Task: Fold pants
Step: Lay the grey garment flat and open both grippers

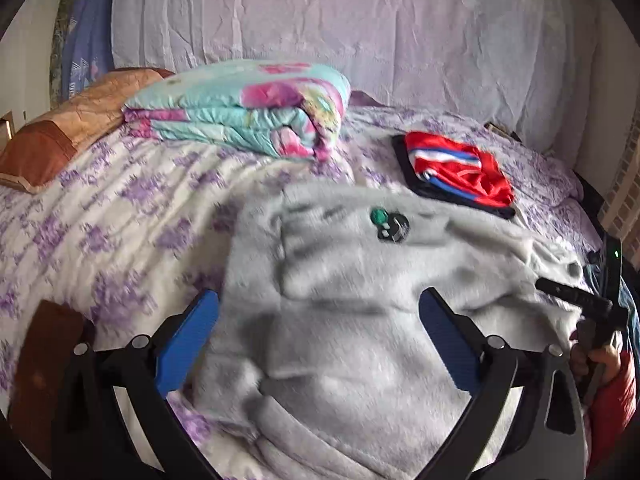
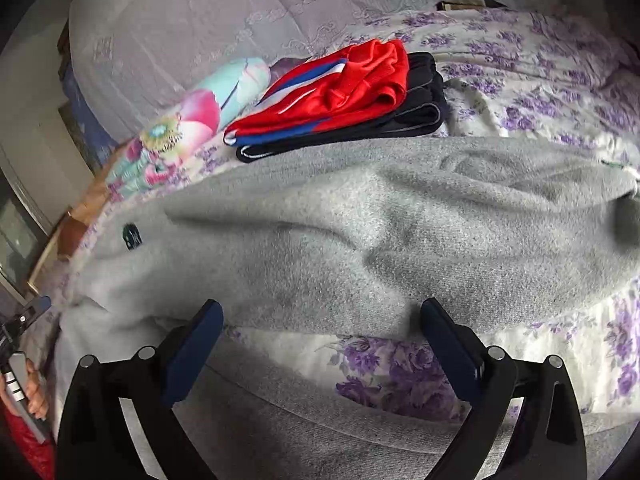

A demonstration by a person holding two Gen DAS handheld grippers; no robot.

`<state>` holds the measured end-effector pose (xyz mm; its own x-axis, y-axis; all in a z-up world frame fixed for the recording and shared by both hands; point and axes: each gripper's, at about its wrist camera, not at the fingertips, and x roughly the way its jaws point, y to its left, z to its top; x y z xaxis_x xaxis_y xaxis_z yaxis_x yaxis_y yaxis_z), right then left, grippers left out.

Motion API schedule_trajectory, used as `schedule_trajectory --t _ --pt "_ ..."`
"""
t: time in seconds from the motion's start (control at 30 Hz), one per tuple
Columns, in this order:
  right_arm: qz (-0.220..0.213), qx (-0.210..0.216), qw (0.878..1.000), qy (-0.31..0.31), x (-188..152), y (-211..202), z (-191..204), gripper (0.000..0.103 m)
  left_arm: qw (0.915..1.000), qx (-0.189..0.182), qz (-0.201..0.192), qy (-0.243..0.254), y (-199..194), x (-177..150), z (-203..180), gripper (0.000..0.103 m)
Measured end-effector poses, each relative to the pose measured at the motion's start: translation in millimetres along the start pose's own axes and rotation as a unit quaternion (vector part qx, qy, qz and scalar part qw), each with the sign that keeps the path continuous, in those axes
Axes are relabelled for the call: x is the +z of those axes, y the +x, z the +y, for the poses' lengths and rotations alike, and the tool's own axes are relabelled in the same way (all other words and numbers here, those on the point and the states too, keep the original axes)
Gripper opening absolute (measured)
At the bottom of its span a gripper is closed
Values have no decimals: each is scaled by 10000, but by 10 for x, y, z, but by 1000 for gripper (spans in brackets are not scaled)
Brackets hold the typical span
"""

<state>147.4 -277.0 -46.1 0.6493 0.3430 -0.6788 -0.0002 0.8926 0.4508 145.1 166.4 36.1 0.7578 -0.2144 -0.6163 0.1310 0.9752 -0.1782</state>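
Grey pants (image 1: 360,300) lying part-folded on the bed (image 1: 120,208); left claw (image 1: 320,320) and right claw (image 2: 320,332) hovering wide open, gripping nothing; next fold likely needing a fresh edge grasp.

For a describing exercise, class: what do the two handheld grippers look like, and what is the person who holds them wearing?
The left gripper and the right gripper are alike: two black angular arms with round silver pins at the joints, each ending in a flat blue finger pad. The right one's pads look darker blue. At the picture edges a hand grips a grey and black handle, with a red sleeve below it.
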Motion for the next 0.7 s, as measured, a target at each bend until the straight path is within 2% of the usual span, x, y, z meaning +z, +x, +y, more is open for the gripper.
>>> schedule_trajectory --t 0.1,0.23,0.3,0.37,0.4,0.43,0.47,0.53,0.63,0.7 --pt "-31 129 9999 98 5 0 -19 100 9994 -31 73 -343 232 337 257 98" --pt "-23 244 9995 184 8 21 -44 100 9946 -8 417 -947 774 555 628 98" --pt "-45 346 9990 269 12 21 -80 100 9893 -295 713 -1242 1036 561 757 97" --pt "-69 446 9984 345 20 25 -110 100 9804 -903 1009 -1433 1272 515 800 97" --pt "-82 495 9980 381 24 27 -124 100 9765 -1180 1105 -1427 1364 484 788 93" --pt "-99 547 9976 423 30 29 -139 100 9740 -1340 1206 -1374 1432 450 771 77" --pt "-121 606 9970 473 33 29 -156 100 9736 -1388 1262 -1304 1464 443 761 73" --pt "-178 724 9956 575 31 18 -190 100 9745 -1606 1081 -1133 1404 460 741 55" --pt "-270 886 9934 671 31 -16 -224 100 9783 -1584 1016 -862 1385 458 673 46" --pt "-502 1004 9909 746 35 -129 -232 100 9811 -1569 895 -690 1338 476 617 44"
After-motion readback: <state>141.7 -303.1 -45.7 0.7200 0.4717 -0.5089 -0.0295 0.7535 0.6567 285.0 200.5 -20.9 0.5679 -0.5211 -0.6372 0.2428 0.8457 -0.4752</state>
